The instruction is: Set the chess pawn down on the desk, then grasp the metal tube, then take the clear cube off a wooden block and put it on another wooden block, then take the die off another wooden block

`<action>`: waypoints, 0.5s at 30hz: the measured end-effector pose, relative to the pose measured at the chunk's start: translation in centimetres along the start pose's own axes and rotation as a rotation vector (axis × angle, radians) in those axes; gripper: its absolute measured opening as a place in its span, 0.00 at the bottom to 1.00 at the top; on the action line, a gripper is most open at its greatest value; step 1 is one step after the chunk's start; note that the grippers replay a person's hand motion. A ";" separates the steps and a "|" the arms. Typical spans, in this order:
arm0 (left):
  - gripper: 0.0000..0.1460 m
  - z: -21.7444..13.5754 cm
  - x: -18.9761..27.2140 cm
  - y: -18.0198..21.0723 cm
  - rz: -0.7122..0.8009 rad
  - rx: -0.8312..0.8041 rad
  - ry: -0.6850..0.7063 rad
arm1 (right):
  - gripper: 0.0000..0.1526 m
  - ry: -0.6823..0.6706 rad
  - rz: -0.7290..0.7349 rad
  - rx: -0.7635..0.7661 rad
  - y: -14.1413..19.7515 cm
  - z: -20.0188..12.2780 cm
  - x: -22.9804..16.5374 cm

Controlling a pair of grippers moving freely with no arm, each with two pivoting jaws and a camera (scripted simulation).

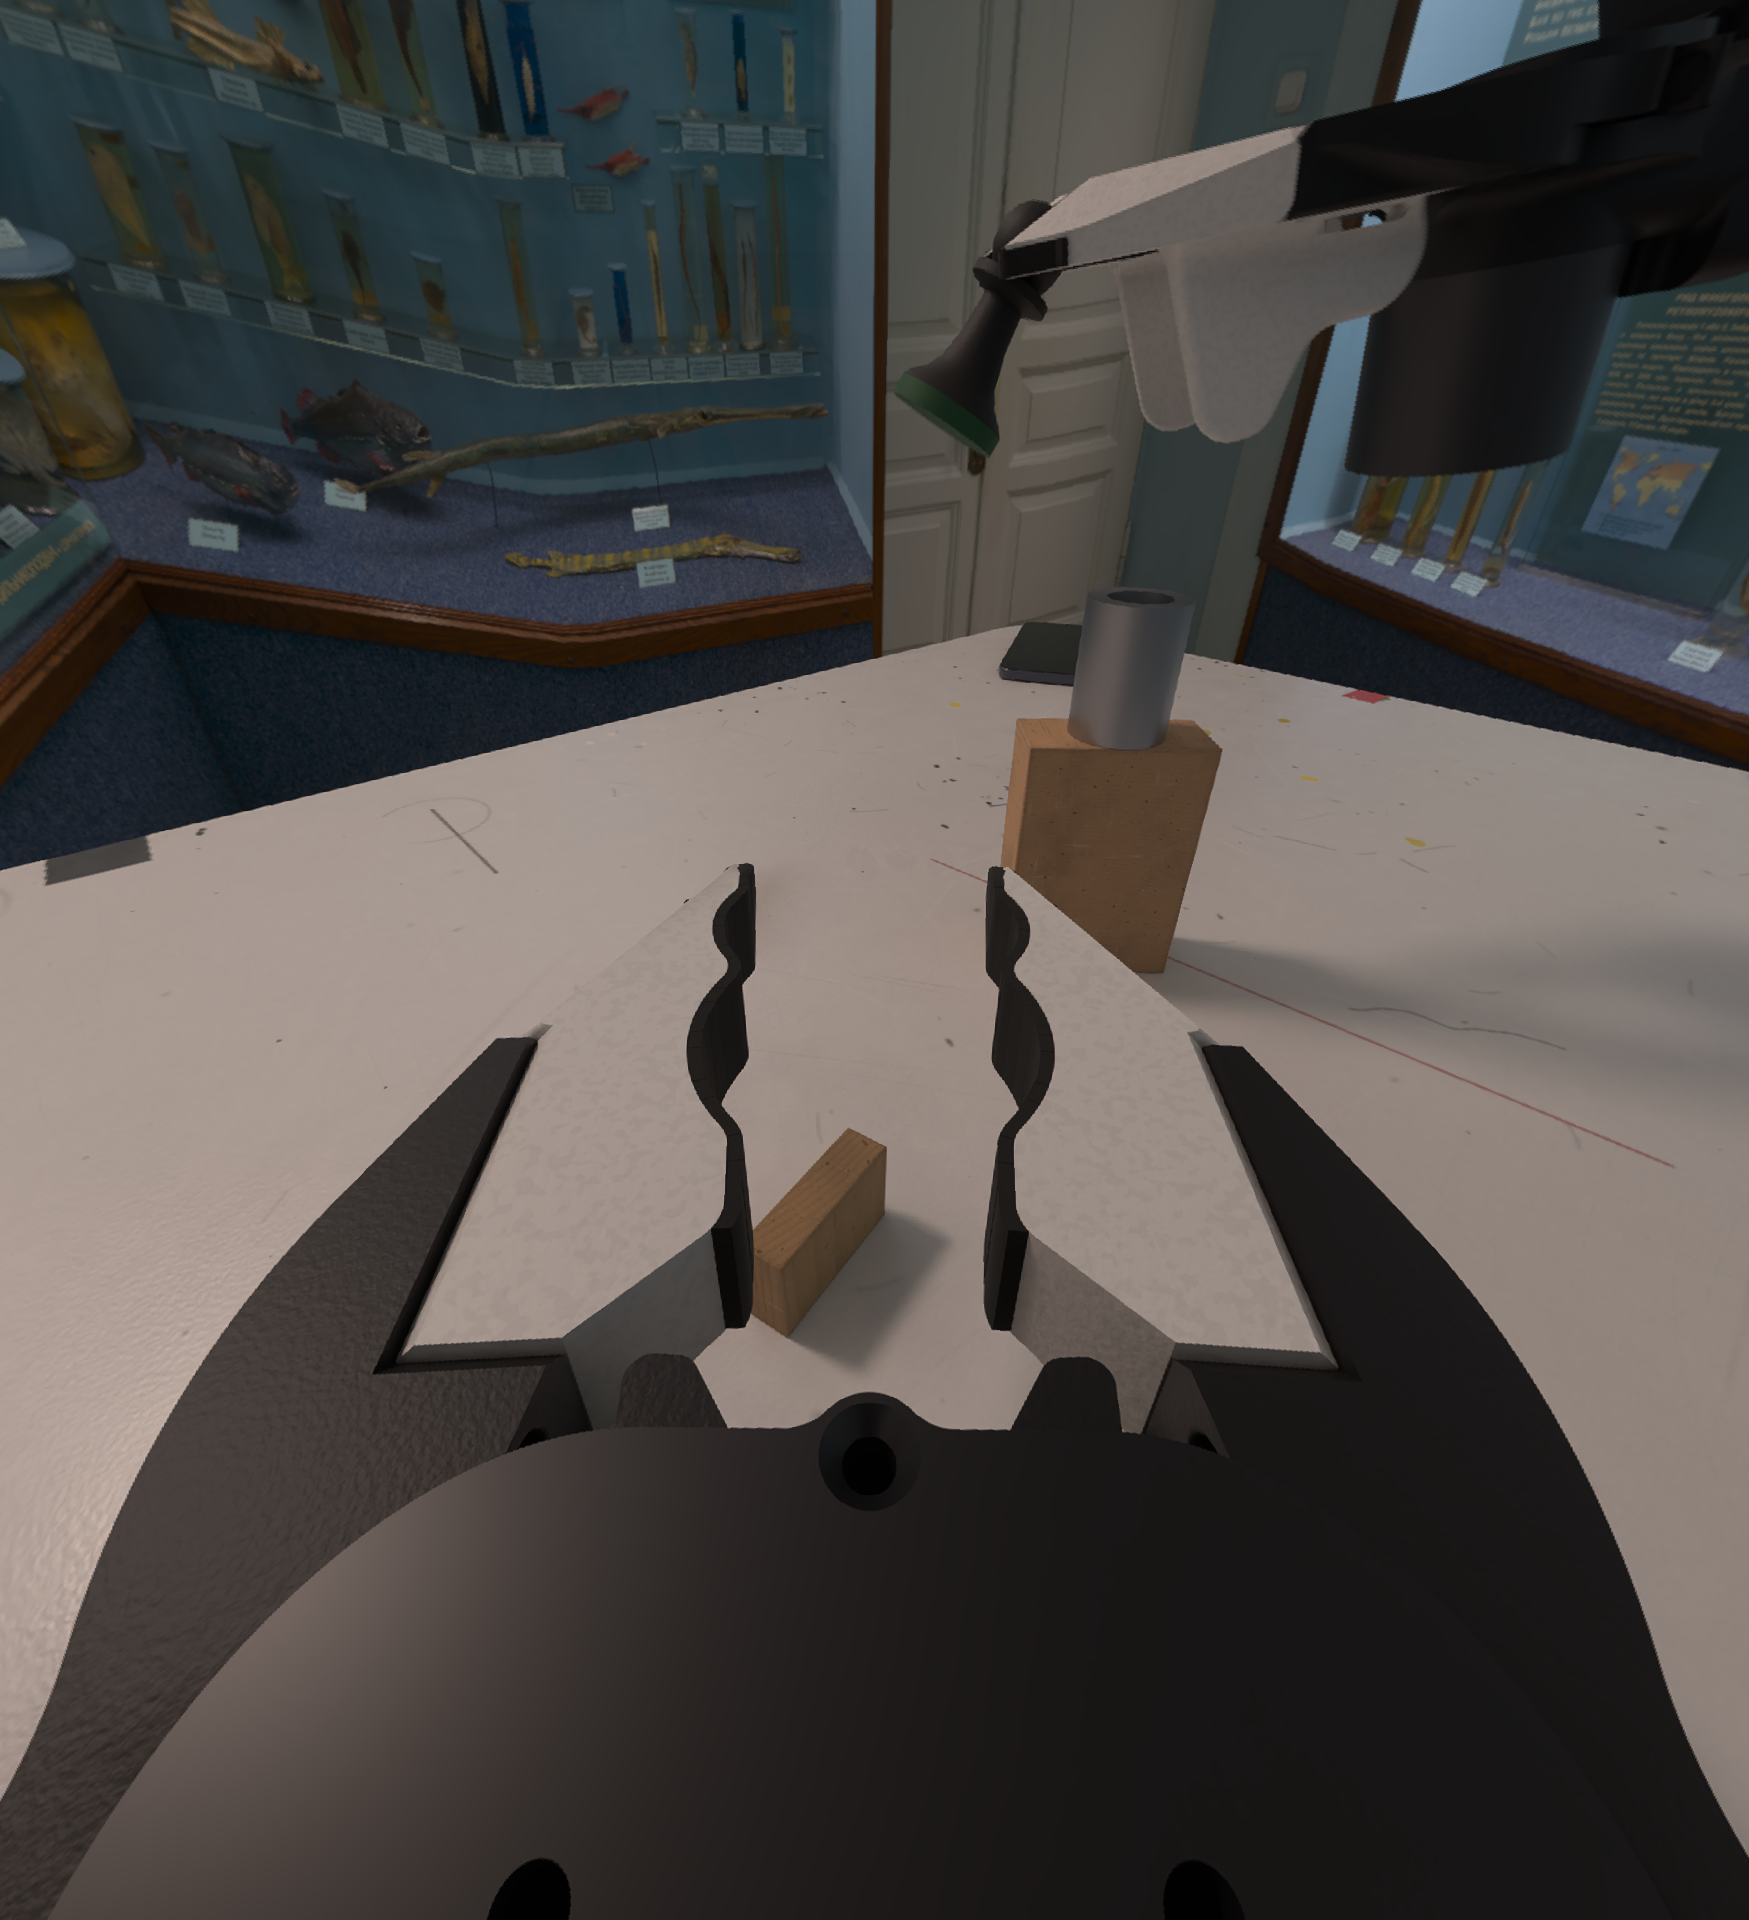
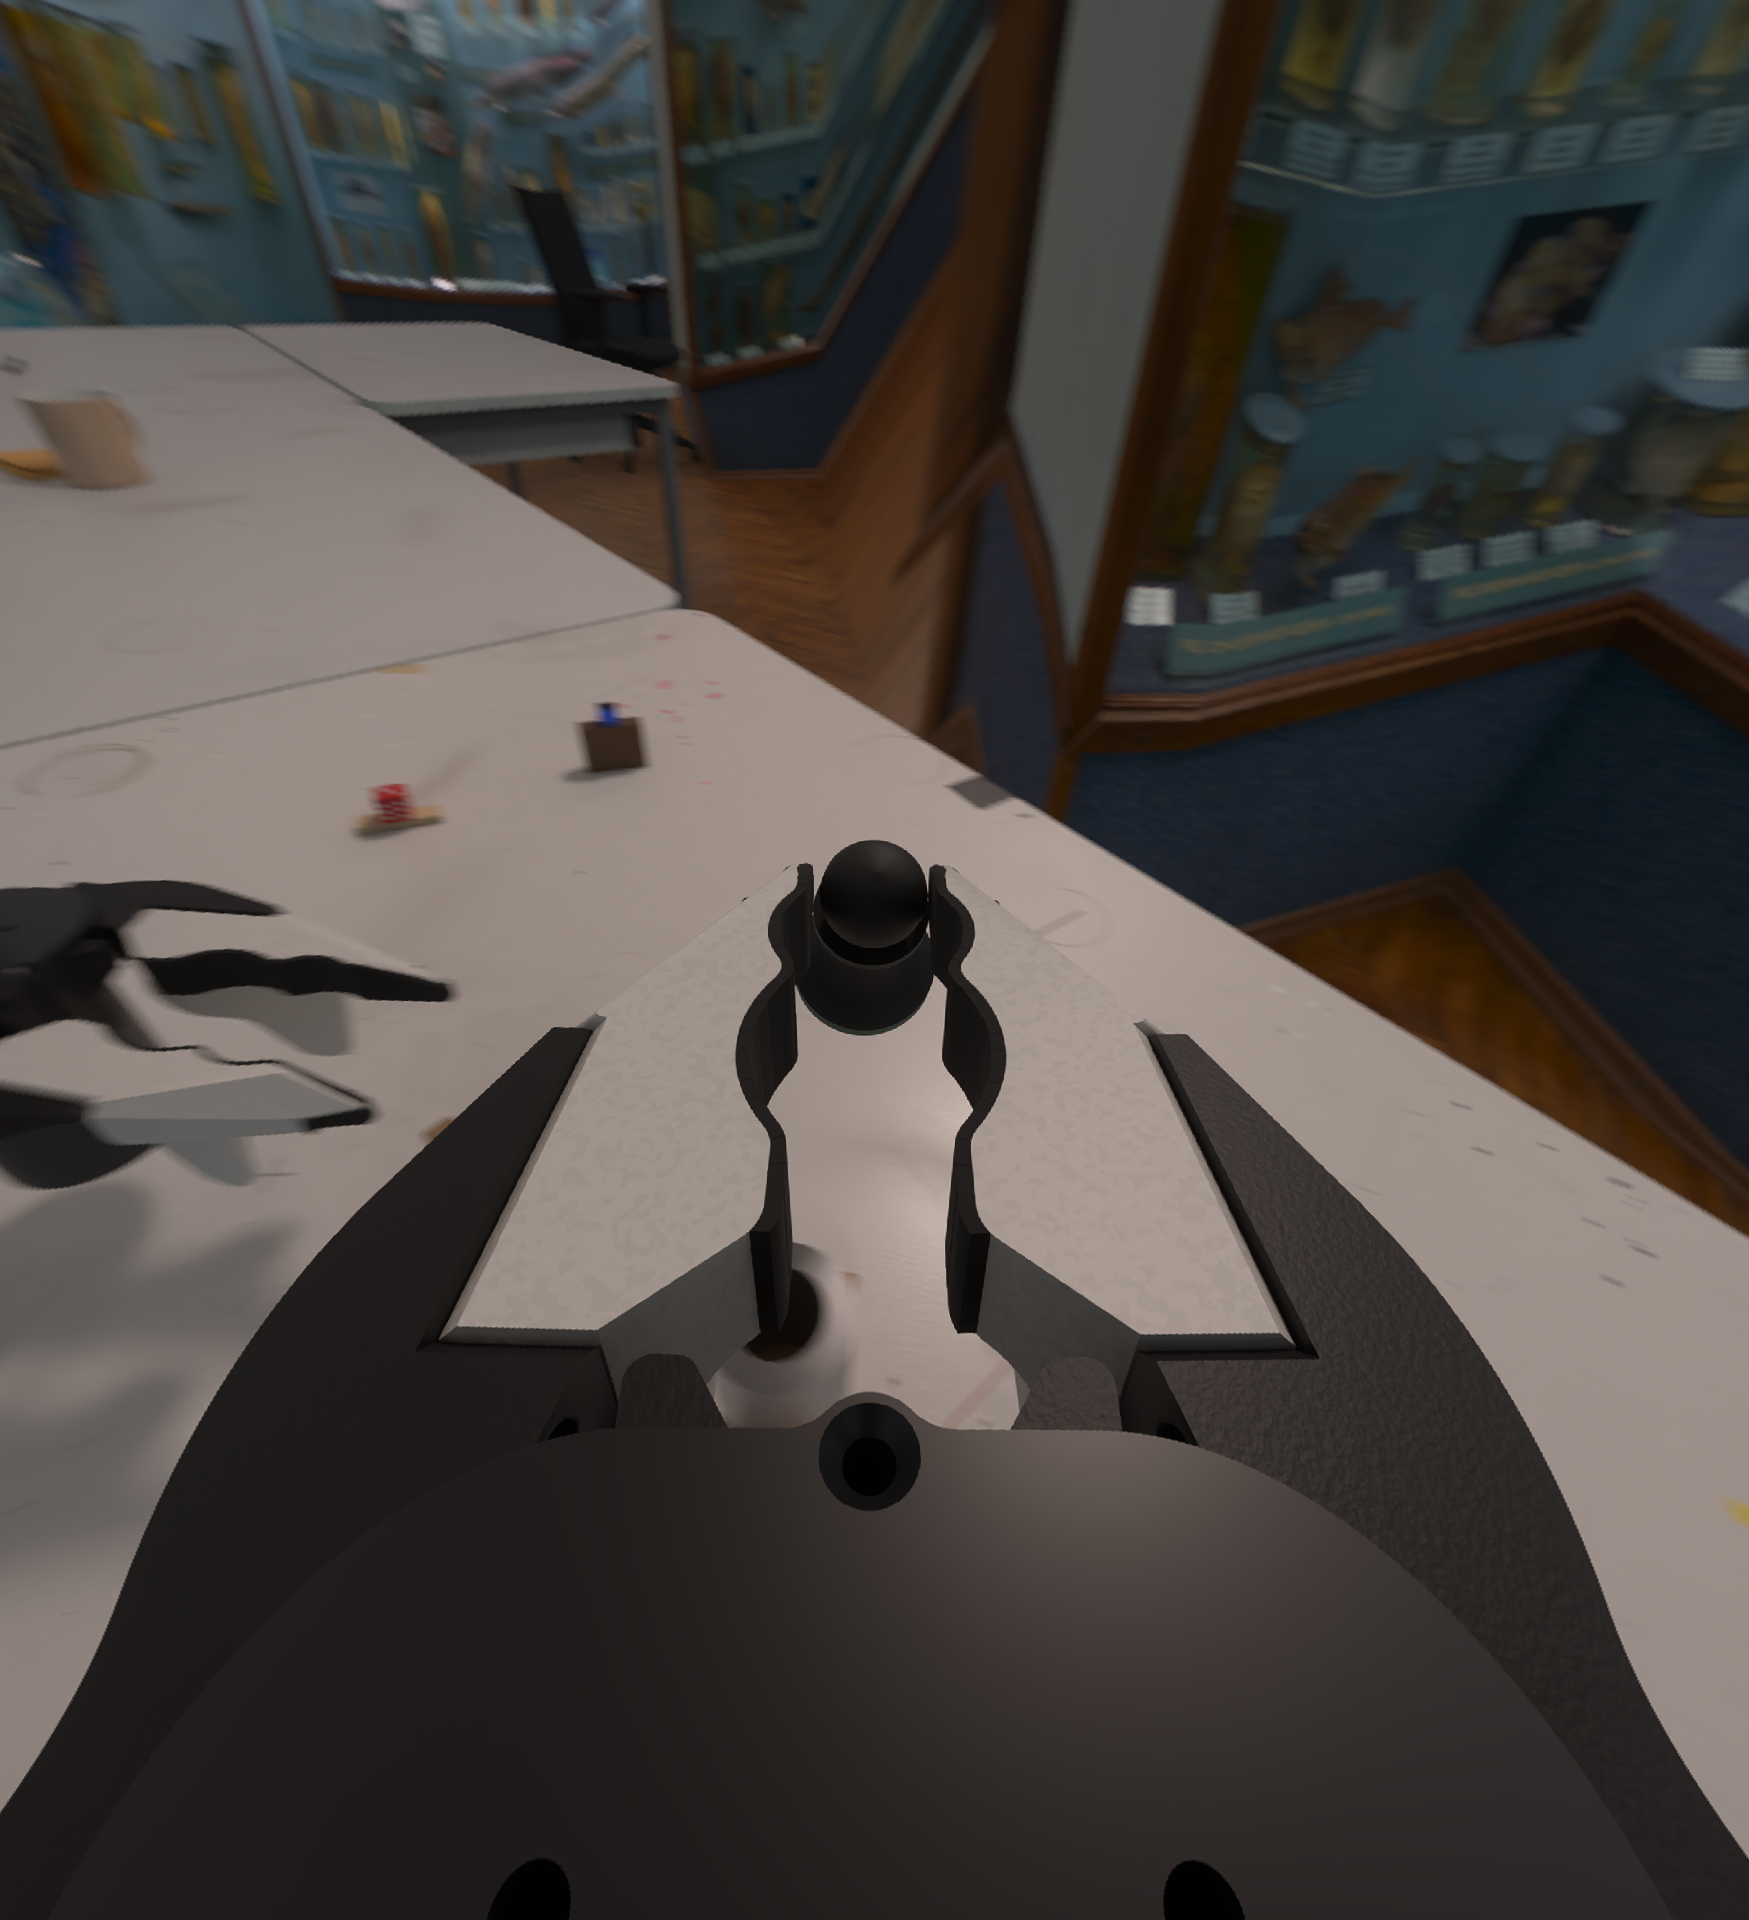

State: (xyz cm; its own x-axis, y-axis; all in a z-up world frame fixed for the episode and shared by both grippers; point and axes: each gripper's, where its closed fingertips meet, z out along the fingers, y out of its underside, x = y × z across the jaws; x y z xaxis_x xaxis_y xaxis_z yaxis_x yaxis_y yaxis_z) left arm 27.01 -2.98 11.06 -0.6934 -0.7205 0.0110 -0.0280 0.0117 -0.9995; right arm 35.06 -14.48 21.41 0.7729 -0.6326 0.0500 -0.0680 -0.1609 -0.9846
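Note:
My right gripper (image 2: 870, 883) is shut on the black chess pawn (image 2: 868, 940) at its head. In the left wrist view this gripper (image 1: 1031, 249) holds the pawn (image 1: 969, 353) tilted, green base down-left, high above the white desk (image 1: 330, 1039). The grey metal tube (image 1: 1128, 670) stands upright on a tall wooden block (image 1: 1109, 847) just right of my left gripper (image 1: 870, 883), which is open and empty. A small wooden block (image 1: 820, 1226) lies on the desk under its fingers. Far off, a red die (image 2: 390, 800) sits on a flat block and a small bluish cube (image 2: 607, 714) on a dark block (image 2: 612, 746).
A dark flat phone-like thing (image 1: 1041, 649) lies behind the tube near the desk's far edge. The left gripper (image 2: 402, 1049) shows blurred at the left. A tan cup-like thing (image 2: 85, 442) stands on an adjoining table. The desk edge (image 2: 1265, 1049) drops off at the right.

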 end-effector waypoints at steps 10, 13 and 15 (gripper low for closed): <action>0.30 0.1 -0.1 0.0 -0.023 -0.002 0.006 | 0.14 0.287 0.015 -0.151 3.4 -1.1 15.1; 0.30 0.2 -0.1 0.0 -0.031 -0.001 0.011 | 0.14 0.280 0.048 -0.199 6.1 -0.3 18.1; 0.30 0.2 -0.1 0.0 -0.036 0.002 0.012 | 0.14 0.283 0.061 -0.229 7.9 0.2 19.8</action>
State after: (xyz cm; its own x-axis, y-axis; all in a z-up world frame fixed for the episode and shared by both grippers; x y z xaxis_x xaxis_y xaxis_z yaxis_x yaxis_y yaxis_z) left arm 27.21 -3.01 11.10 -0.7007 -0.7119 0.0470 -0.0513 -0.0154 -0.9986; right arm 49.95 -28.10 14.59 0.5605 -0.8254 0.0680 -0.2724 -0.2613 -0.9260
